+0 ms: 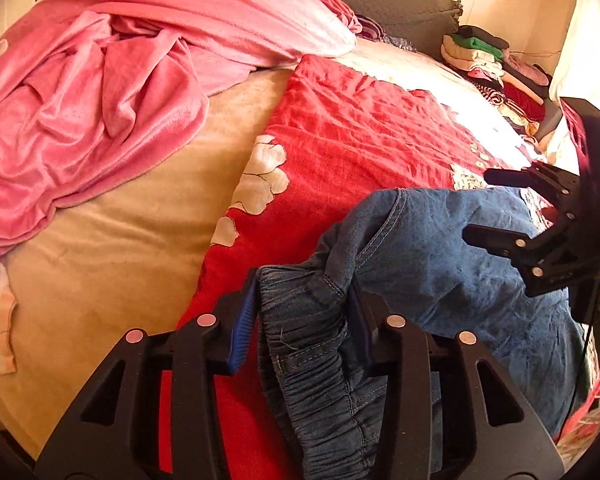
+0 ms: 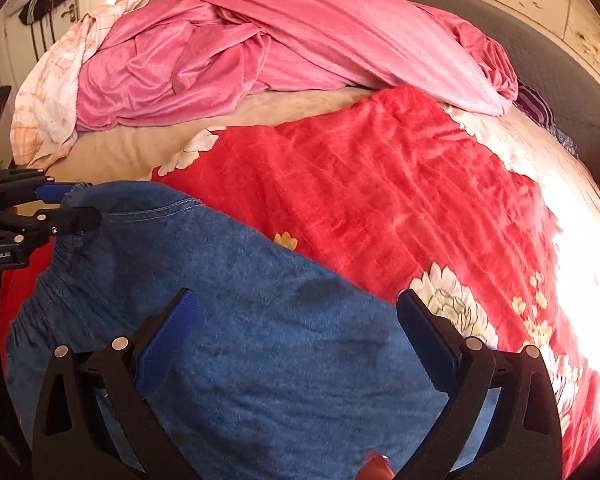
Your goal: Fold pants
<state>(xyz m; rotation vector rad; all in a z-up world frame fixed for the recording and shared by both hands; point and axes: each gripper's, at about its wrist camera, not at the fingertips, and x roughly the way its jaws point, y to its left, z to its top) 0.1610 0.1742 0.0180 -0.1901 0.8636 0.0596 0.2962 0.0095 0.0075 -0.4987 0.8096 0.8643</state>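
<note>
2 grippers are at the jeans (image 1: 452, 264), which lie bunched on the red blanket (image 1: 352, 132) near the bed's edge; the left gripper (image 1: 300, 312) has its fingers clenched on the gathered waistband (image 1: 308, 356), denim pinched between the blue pads (image 1: 242, 320); the right gripper (image 2: 296, 336) hovers over the middle of the denim with its fingers spread wide, grasping nothing. Risks, as I judge them: the left pinch seems to take only a bunched fold of elastic, so a pull could let it slip out, or lift 1 layer and leave the rest behind; if the right fingers close on flat cloth in the middle instead of an edge, the fold may come out crooked; a low grab could also catch the blanket under the jeans and drag it along. Around them, a rumpled pink blanket (image 1: 112, 80) covers the far side of the bed, well apart; a pale towel (image 2: 48, 100) lies just beside it; a pile of clothes (image 1: 492, 68) sits at the far corner by the dark headboard (image 2: 532, 52); nothing lies between the right gripper and the denim; the red blanket beyond the jeans is bare.
</note>
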